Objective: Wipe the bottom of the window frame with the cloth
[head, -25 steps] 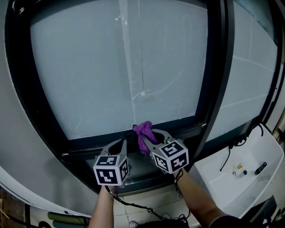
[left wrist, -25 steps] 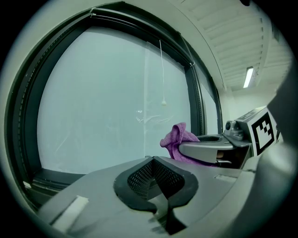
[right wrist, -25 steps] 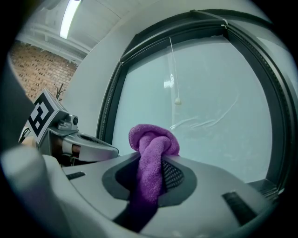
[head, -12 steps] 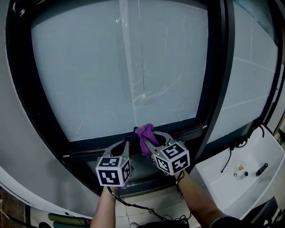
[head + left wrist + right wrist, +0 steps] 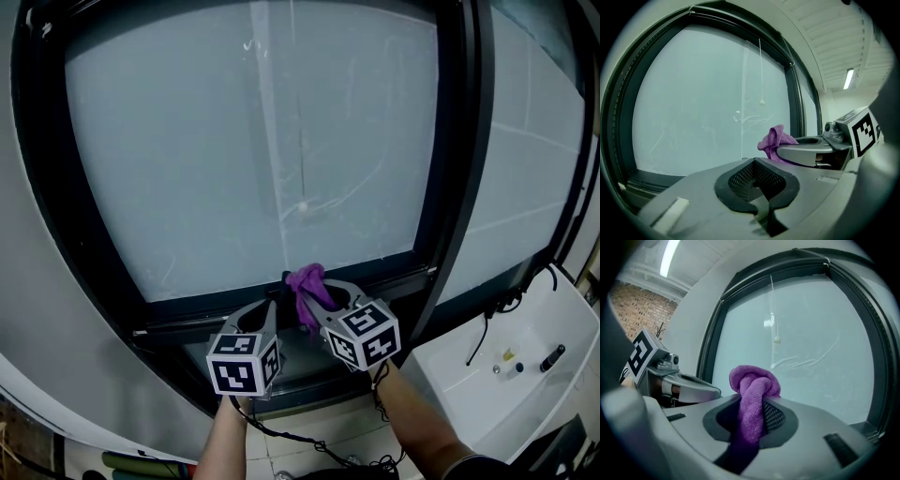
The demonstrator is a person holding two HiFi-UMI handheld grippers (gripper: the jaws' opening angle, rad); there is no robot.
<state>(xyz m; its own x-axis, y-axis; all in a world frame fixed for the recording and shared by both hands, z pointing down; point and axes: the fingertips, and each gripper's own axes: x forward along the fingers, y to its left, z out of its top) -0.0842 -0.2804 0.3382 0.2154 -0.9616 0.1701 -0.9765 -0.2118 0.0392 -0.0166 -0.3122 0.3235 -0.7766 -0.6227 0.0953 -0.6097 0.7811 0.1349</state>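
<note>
Right gripper [image 5: 751, 414] clenched on purple cloth [image 5: 753, 386]; cloth bunched at bottom rail of window frame [image 5: 202, 306], toward its right corner. Left gripper [image 5: 756, 182] closed on nothing, just beside. White basin [image 5: 562, 302] holds dark pen-like item [image 5: 551, 356] and small bits.

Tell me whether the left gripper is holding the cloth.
No, the left gripper holds nothing; the purple cloth is clamped in the right gripper.

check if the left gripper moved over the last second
Yes, slightly: the left gripper has slid right along the bottom window frame, closing toward the right gripper.
</note>
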